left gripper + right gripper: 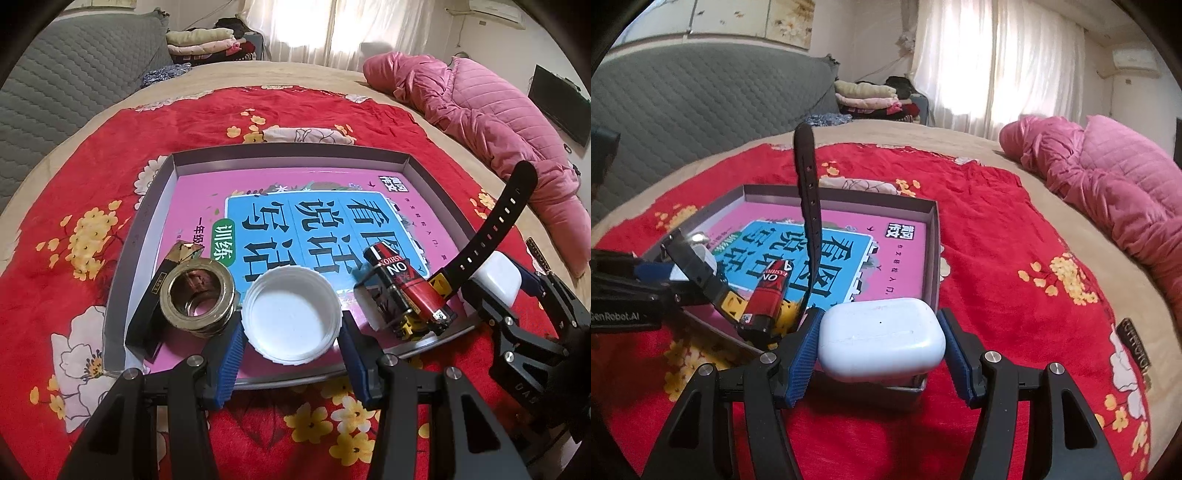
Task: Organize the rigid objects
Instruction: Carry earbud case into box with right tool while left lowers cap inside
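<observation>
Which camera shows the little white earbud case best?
The right wrist view: the white earbud case sits big and whole between the right tongs, over the tray's corner. The left wrist view shows only a small part of it, behind the black watch strap.

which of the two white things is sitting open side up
The round white cap between the left gripper fingers: its hollow inside faces up. The white earbud case is closed.

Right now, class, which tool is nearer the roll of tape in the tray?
Left. The left tool grips the white lid beside the tape roll; the right tool is across the tray.
</observation>
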`<state>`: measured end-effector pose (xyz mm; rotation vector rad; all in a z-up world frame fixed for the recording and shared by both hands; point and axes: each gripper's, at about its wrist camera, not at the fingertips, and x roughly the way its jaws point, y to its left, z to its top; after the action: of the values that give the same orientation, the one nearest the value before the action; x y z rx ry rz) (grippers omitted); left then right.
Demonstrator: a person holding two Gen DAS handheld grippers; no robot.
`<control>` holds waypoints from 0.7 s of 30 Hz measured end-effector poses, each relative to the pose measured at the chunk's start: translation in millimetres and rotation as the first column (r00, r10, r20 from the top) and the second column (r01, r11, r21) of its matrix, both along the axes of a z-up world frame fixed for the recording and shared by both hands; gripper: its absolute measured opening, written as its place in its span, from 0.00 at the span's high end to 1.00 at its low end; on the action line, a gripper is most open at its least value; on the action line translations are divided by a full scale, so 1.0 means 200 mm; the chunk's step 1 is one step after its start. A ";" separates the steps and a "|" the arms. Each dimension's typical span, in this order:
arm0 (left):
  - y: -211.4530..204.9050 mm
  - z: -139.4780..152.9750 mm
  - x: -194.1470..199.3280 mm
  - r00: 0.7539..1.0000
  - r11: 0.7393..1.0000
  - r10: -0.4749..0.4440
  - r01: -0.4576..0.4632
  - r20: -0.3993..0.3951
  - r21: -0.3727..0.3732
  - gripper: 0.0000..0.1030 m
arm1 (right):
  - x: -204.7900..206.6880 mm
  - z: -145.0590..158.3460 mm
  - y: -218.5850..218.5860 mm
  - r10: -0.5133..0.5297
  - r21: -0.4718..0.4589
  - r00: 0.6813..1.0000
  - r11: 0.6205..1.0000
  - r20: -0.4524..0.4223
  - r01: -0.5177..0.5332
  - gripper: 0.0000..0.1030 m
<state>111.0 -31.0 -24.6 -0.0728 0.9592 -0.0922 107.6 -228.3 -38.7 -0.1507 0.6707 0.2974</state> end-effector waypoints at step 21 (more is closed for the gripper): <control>0.00 0.00 -0.01 1.000 1.000 -0.003 0.003 0.000 -0.006 0.52 | -0.02 -0.01 0.04 0.013 -0.050 0.999 0.999 0.041 -0.011 0.34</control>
<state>109.8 -31.1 -25.0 -0.0767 0.9590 -0.0982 103.5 -219.3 -40.1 -0.2084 0.6368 0.2886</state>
